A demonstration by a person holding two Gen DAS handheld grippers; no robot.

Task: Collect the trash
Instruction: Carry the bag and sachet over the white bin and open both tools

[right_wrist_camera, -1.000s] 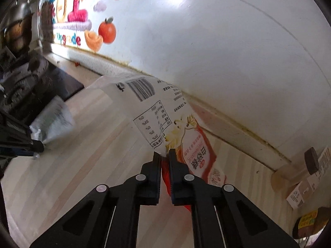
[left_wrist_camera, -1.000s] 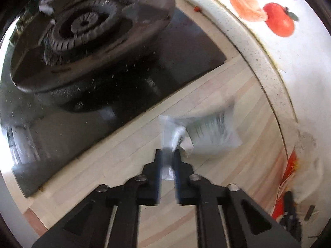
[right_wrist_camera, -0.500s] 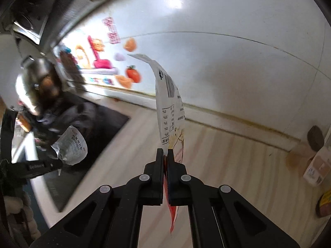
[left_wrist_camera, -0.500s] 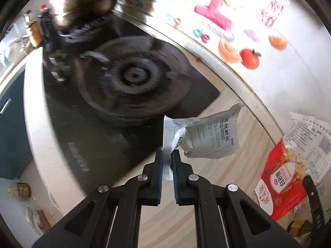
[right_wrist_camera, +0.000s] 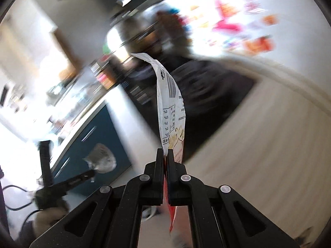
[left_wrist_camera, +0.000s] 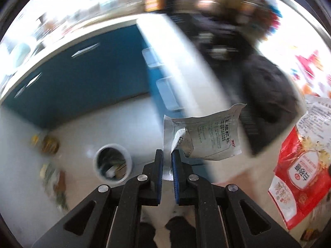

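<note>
You are carrying the silver sachet clamped in the left tool, and the red-and-white bag pinched in the right tool. The white bin is lying on the floor lower-left of the left tool, nearer that arm.

Blue cabinets, pale floor, black stovetop (blurred), wooden counter.

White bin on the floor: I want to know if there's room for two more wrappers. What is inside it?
The white bin already holds some trash: pale and brownish scraps, too blurred to identify. Its lower part is hidden by its rim, so how full it is cannot be told.
</note>
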